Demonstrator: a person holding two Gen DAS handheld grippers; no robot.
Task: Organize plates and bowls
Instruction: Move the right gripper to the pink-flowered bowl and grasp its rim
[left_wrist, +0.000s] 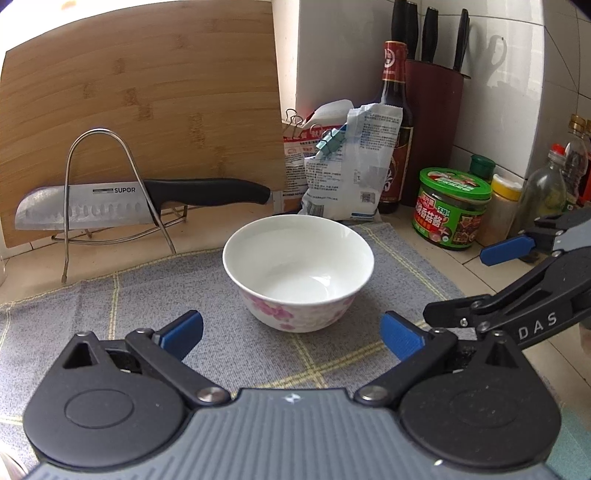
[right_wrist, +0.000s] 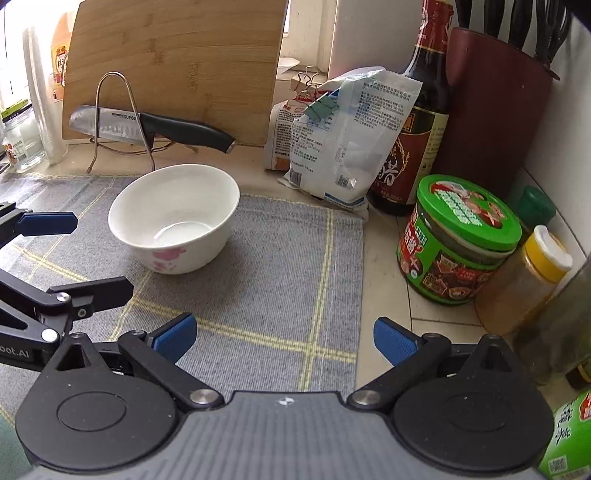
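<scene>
Soft daylight from upper left, blown-out window glare, strong fisheye bending at edges, sharp focus mid-frame

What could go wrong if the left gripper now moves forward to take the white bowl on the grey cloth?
1. The left gripper is open and empty. The bowl has a smooth, curved wall, so a grip on the rim may slip.
2. The bowl stands on a loose grey cloth; a push could slide both.
3. The right gripper is close beside the left, so they may collide.
</scene>
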